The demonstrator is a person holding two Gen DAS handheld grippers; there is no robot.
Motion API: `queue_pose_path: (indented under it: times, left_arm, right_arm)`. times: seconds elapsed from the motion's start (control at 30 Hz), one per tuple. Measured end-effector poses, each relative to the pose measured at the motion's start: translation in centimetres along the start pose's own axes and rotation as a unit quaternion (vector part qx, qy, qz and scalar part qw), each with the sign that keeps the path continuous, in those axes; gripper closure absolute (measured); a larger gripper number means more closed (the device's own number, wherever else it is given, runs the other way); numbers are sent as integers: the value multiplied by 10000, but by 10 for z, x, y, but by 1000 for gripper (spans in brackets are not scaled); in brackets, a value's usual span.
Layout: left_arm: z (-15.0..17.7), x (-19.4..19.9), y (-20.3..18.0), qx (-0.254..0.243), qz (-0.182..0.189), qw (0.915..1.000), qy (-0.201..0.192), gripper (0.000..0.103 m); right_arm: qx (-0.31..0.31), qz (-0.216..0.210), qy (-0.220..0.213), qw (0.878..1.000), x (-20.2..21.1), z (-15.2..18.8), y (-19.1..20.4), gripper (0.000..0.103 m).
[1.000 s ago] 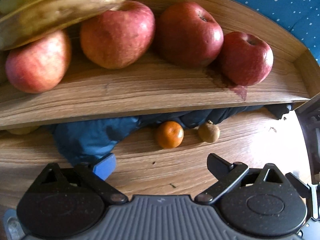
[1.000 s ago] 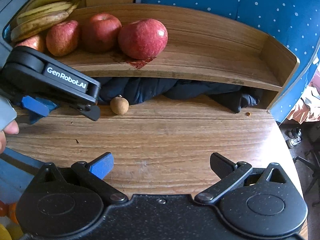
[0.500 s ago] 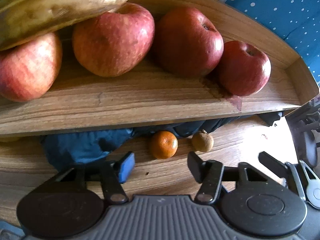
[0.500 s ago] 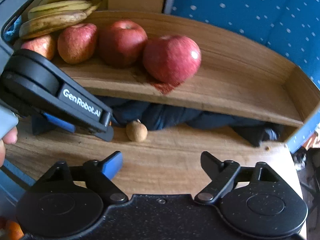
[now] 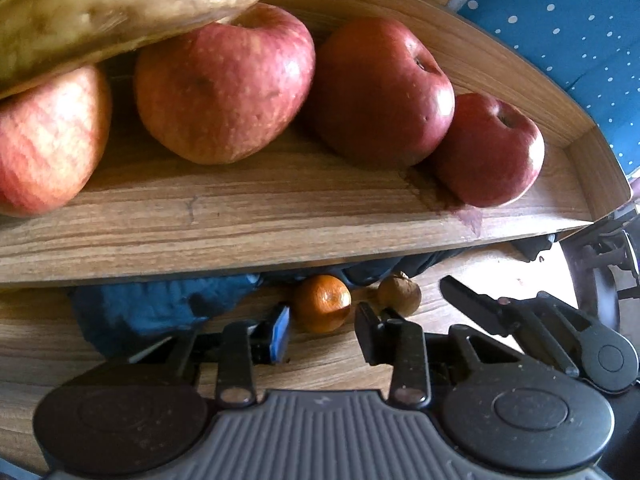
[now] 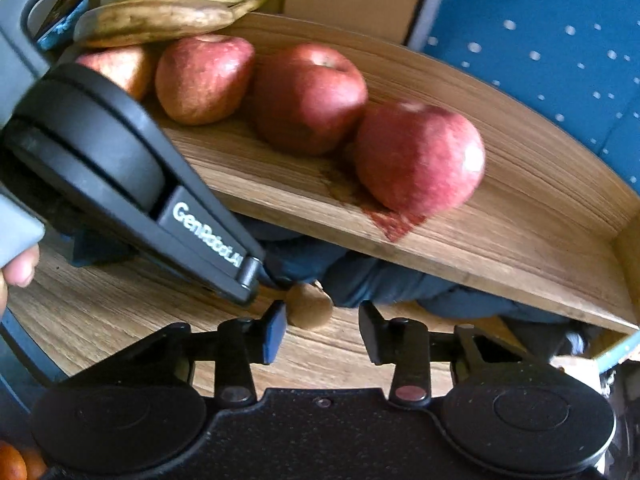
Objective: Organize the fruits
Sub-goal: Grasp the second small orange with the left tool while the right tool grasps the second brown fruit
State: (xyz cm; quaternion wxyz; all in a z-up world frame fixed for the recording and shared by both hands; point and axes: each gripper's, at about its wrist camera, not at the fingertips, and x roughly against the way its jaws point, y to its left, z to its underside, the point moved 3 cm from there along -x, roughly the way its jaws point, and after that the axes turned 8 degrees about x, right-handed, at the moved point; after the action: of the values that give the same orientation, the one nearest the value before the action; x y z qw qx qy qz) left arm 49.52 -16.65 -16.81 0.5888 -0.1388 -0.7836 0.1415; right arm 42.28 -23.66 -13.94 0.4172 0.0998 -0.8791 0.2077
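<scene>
A wooden shelf stood over a wooden table. On the shelf, four red apples sat in a row, with the last apple at the right end of the row and a bunch of bananas resting over the left end. Under the shelf lay a bunched blue cloth. In front of the cloth, below the shelf's edge, a small orange sat on the table, and a little brown fruit sat just to its right. The left gripper was low by the table with its two fingers apart, and the orange was right in front of the gap, not squeezed. The right gripper was also open, and the brown fruit sat just ahead of its gap, near its blue-tipped finger. The black arm of the left gripper reached in from the left, below the shelf, ending beside the brown fruit.
</scene>
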Motion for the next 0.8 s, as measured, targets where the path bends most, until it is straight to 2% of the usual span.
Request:
queue_pose_path:
  times: [0.13,0.3,0.8]
  left_arm:
    - [0,3,2,11,20,10000,-18,68]
    - [-5,6,1,-11,31,10000,-45,68]
    - [-13,-7,-13,-62,62,9999,-103,69]
  right_arm:
    - [47,-77,13,10000,-2,-5,3,65]
    - [91,-126,67,9999,1,-2,4,75]
    - [-44,-178,72,9998,-4,-6,-6,75]
